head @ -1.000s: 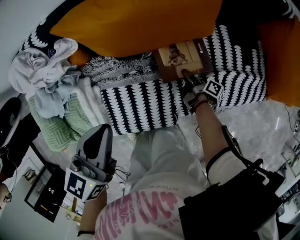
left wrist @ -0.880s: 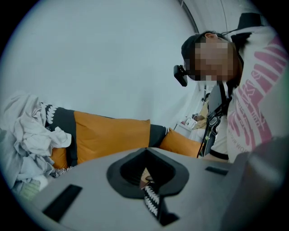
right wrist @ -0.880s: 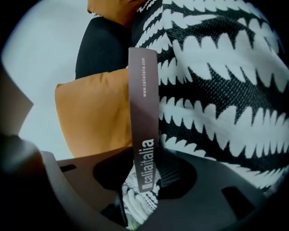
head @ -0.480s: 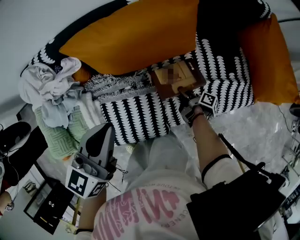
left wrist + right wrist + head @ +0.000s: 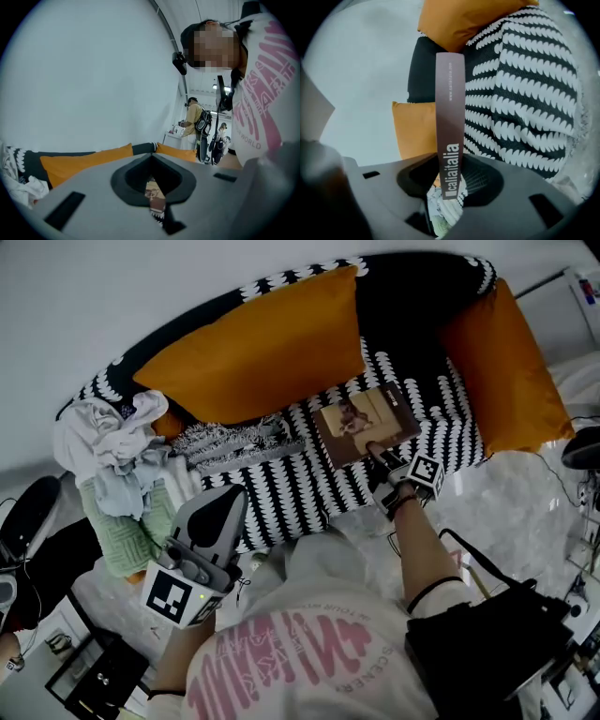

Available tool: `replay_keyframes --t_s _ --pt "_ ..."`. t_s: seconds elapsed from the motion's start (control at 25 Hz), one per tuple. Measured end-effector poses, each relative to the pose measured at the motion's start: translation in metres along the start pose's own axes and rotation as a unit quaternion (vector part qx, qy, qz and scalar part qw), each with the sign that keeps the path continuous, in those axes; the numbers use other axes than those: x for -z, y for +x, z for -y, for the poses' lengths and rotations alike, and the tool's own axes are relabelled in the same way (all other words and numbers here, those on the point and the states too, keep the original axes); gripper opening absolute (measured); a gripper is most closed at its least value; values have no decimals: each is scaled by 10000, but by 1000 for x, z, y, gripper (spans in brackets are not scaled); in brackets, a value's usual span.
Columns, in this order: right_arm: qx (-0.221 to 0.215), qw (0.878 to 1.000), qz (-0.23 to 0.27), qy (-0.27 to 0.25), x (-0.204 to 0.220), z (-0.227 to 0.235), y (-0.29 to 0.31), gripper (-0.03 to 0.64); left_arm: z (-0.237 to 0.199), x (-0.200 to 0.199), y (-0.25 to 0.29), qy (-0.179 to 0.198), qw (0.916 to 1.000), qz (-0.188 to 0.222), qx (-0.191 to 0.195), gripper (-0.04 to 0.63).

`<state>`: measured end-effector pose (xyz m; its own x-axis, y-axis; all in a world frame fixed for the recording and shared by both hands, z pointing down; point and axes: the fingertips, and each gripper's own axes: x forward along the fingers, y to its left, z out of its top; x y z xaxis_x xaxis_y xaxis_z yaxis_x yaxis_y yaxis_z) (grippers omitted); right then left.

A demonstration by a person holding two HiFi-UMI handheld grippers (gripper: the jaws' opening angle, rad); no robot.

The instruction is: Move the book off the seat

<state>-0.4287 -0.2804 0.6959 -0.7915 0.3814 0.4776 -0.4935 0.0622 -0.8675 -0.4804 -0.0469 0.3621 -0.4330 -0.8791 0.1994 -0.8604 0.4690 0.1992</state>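
The book [image 5: 361,423], brown with a photo on its cover, hangs over the black-and-white patterned seat [image 5: 291,488]. My right gripper [image 5: 378,452] is shut on its near edge; its jaws have just been closing with the book between them. In the right gripper view the book's brown spine [image 5: 450,117] stands upright between the jaws of the right gripper [image 5: 449,190]. My left gripper [image 5: 223,504] is held near my body at the lower left, its jaws together with nothing in them. In the left gripper view the left gripper [image 5: 152,190] shows the book only far off through the notch.
Two orange cushions [image 5: 253,352] [image 5: 502,362] lean on the sofa back. A fringed throw [image 5: 230,442] lies on the seat. Crumpled clothes [image 5: 108,437] and green towels [image 5: 122,526] are heaped at the left. Clear plastic sheet [image 5: 511,502] covers the floor; a black bag [image 5: 497,648] hangs at my right side.
The right gripper has come up and back from the cushion with the book in it. The left gripper has risen too and rolled a little.
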Motion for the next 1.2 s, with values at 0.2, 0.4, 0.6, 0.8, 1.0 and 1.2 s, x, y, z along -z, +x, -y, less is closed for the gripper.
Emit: replay_keyframes --t_s 0.2,0.4,0.6,0.8,1.0,1.2 --pt "-660 9963 -5 -549 -2 -37 -8 158 8 -5 3 337 9992 144 164 8" --pt "-1308 9879 -144 -819 9 -84 -17 158 3 -9 2 93 9993 356 114 8" --pt "-1853 9772 -143 -1025 21 -130 -33 158 6 -20 -4 246 9980 568 136 8" --pt "-2313 9648 -33 -1251 35 -167 -56 158 13 -27 -8 301 9964 746 267 8" --pt "-2488 9578 16 -1438 52 -192 -67 158 6 -30 -12 316 9958 781 363 8" --pt "-2688 9495 56 -1620 81 -215 -76 158 -4 -30 -18 307 9949 755 598 8"
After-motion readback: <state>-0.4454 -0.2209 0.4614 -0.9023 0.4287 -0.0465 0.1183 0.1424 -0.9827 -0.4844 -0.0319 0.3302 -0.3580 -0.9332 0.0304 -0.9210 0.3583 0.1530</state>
